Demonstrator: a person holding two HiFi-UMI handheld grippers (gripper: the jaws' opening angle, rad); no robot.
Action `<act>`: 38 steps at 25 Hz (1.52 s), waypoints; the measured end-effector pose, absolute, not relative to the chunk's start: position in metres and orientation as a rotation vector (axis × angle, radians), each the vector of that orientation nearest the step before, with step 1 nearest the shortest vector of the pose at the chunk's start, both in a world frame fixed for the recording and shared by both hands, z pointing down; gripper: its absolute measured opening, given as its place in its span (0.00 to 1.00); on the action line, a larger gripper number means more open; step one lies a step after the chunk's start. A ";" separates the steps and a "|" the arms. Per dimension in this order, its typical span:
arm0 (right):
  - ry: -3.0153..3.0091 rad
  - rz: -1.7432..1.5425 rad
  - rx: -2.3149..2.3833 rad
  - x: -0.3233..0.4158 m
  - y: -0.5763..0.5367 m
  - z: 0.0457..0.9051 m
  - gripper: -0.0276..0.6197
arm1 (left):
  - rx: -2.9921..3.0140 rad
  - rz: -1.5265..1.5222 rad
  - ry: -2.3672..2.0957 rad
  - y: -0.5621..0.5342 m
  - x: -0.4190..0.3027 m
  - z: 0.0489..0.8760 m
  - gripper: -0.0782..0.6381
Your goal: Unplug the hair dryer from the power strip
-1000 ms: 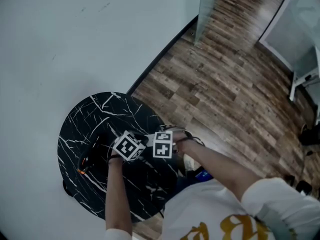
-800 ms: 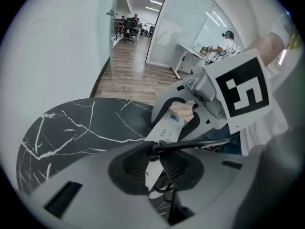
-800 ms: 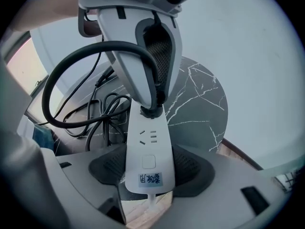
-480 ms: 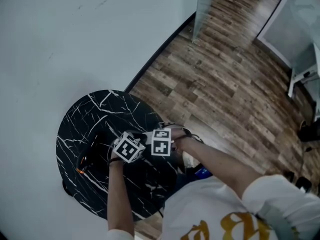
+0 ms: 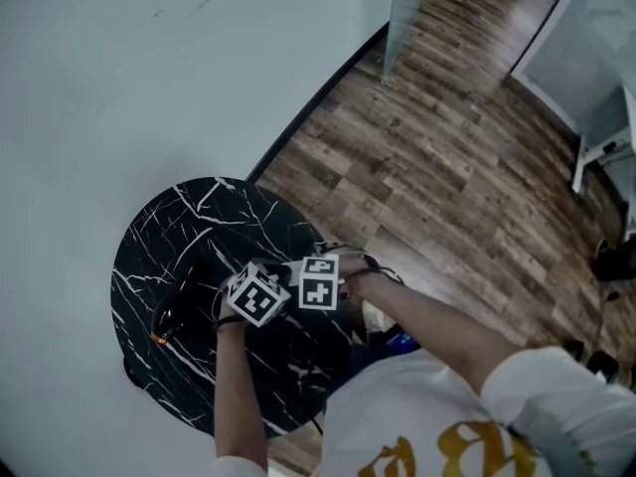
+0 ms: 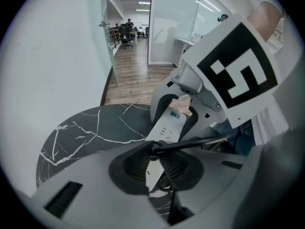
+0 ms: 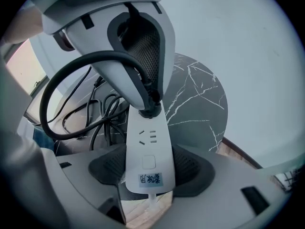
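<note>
My right gripper (image 7: 148,170) is shut on the near end of a white power strip (image 7: 147,142), its dark pads (image 7: 190,168) pressing both long sides. At the strip's far end a black plug (image 7: 150,109) sits against the strip's face, and my left gripper (image 6: 157,163) is shut on it from above. The plug's black cord (image 7: 62,85) loops away to the left. In the left gripper view the strip (image 6: 167,125) runs away from my jaws toward the right gripper. The dark hair dryer (image 5: 174,311), with an orange spot, lies on the round black marble table (image 5: 199,217), left of both grippers.
More black cables (image 7: 102,113) lie tangled on the table beside the strip. A white wall (image 5: 119,68) borders the table on the left. Wood flooring (image 5: 447,167) spreads to the right. The table's edge is close under my arms.
</note>
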State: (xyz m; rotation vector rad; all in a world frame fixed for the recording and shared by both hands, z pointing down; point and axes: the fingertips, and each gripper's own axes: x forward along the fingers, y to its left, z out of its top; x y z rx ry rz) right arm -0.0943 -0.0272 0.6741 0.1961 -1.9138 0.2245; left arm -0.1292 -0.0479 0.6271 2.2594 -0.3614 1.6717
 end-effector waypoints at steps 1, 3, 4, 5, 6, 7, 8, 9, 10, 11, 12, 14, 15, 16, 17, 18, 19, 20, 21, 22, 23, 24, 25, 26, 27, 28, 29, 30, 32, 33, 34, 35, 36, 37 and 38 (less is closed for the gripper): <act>-1.913 0.214 0.189 -0.095 -0.027 0.674 0.46 | 2.252 1.663 -0.362 -0.048 -0.130 0.628 0.19; -1.913 0.201 0.180 -0.095 -0.027 0.674 0.46 | 2.223 1.612 -0.333 -0.051 -0.130 0.627 0.19; -1.913 0.201 0.180 -0.095 -0.028 0.674 0.46 | 2.208 1.577 -0.315 -0.053 -0.128 0.625 0.19; -1.913 0.206 0.182 -0.095 -0.028 0.674 0.46 | 2.196 1.551 -0.298 -0.056 -0.126 0.623 0.19; -1.913 0.212 0.185 -0.094 -0.028 0.674 0.46 | 2.189 1.542 -0.284 -0.057 -0.124 0.621 0.19; -1.913 0.218 0.189 -0.094 -0.027 0.674 0.46 | 2.188 1.554 -0.279 -0.056 -0.124 0.620 0.19; -1.911 0.220 0.191 -0.094 -0.027 0.674 0.46 | 2.196 1.581 -0.284 -0.055 -0.125 0.621 0.19; -1.908 0.218 0.189 -0.094 -0.027 0.674 0.46 | 2.211 1.616 -0.300 -0.053 -0.126 0.622 0.19; -1.904 0.213 0.185 -0.094 -0.027 0.674 0.46 | 2.231 1.644 -0.326 -0.051 -0.127 0.624 0.19; -1.901 0.207 0.180 -0.094 -0.027 0.674 0.46 | 2.249 1.660 -0.358 -0.048 -0.127 0.626 0.19; -1.901 0.199 0.175 -0.095 -0.027 0.674 0.46 | 2.257 1.665 -0.385 -0.047 -0.128 0.626 0.19; -1.907 0.190 0.167 -0.096 -0.028 0.674 0.46 | 2.240 1.664 -0.393 -0.048 -0.131 0.627 0.19; -1.910 0.191 0.166 -0.096 -0.029 0.674 0.46 | 2.227 1.650 -0.376 -0.052 -0.131 0.626 0.19; -1.908 0.196 0.166 -0.096 -0.029 0.675 0.46 | 2.213 1.618 -0.356 -0.056 -0.129 0.624 0.19; -1.905 0.201 0.165 -0.095 -0.029 0.675 0.46 | 2.195 1.571 -0.336 -0.059 -0.126 0.622 0.19; -1.902 0.205 0.166 -0.095 -0.029 0.675 0.46 | 2.178 1.531 -0.322 -0.059 -0.125 0.621 0.19; -1.901 0.209 0.167 -0.095 -0.028 0.675 0.46 | 2.168 1.515 -0.316 -0.059 -0.125 0.620 0.19; -1.901 0.213 0.169 -0.096 -0.028 0.675 0.46 | 2.171 1.523 -0.320 -0.058 -0.125 0.620 0.19; -1.901 0.218 0.174 -0.096 -0.027 0.675 0.46 | 2.185 1.551 -0.330 -0.056 -0.126 0.620 0.19; -1.901 0.221 0.179 -0.095 -0.027 0.675 0.46 | 2.206 1.585 -0.344 -0.054 -0.126 0.622 0.19; -1.900 0.222 0.183 -0.095 -0.028 0.675 0.46 | 2.235 1.615 -0.361 -0.053 -0.126 0.625 0.19; -1.899 0.222 0.186 -0.095 -0.028 0.674 0.46 | 2.264 1.635 -0.380 -0.052 -0.125 0.628 0.19; -1.897 0.221 0.187 -0.094 -0.027 0.675 0.46 | 2.279 1.646 -0.398 -0.051 -0.125 0.629 0.19; -1.897 0.219 0.186 -0.094 -0.027 0.675 0.46 | 2.273 1.647 -0.414 -0.051 -0.125 0.629 0.19; -1.900 0.214 0.184 -0.094 -0.026 0.675 0.46 | 2.247 1.636 -0.423 -0.051 -0.126 0.628 0.19; -1.905 0.207 0.179 -0.094 -0.026 0.675 0.46 | 2.212 1.612 -0.416 -0.052 -0.127 0.626 0.19; -1.911 0.200 0.175 -0.094 -0.026 0.675 0.46 | 2.179 1.579 -0.393 -0.053 -0.126 0.624 0.19; -1.915 0.196 0.174 -0.094 -0.026 0.674 0.46 | 2.155 1.544 -0.363 -0.055 -0.125 0.622 0.19; -1.918 0.203 0.177 -0.094 -0.026 0.675 0.46 | 2.135 1.511 -0.311 -0.057 -0.124 0.620 0.19; -1.916 0.210 0.180 -0.094 -0.026 0.675 0.46 | 2.142 1.524 -0.298 -0.057 -0.124 0.619 0.19; -1.915 0.215 0.183 -0.094 -0.026 0.675 0.46 | 2.162 1.557 -0.294 -0.056 -0.123 0.618 0.19; -1.914 0.219 0.185 -0.094 -0.026 0.675 0.46 | 2.195 1.600 -0.298 -0.054 -0.123 0.618 0.19; -1.914 0.220 0.186 -0.094 -0.026 0.675 0.46 | 2.234 1.644 -0.310 -0.051 -0.123 0.620 0.19; -1.913 0.217 0.185 -0.094 -0.026 0.675 0.46 | 2.271 1.677 -0.329 -0.048 -0.124 0.623 0.19; -1.911 0.211 0.183 -0.094 -0.026 0.675 0.46 | 2.299 1.694 -0.352 -0.046 -0.126 0.626 0.19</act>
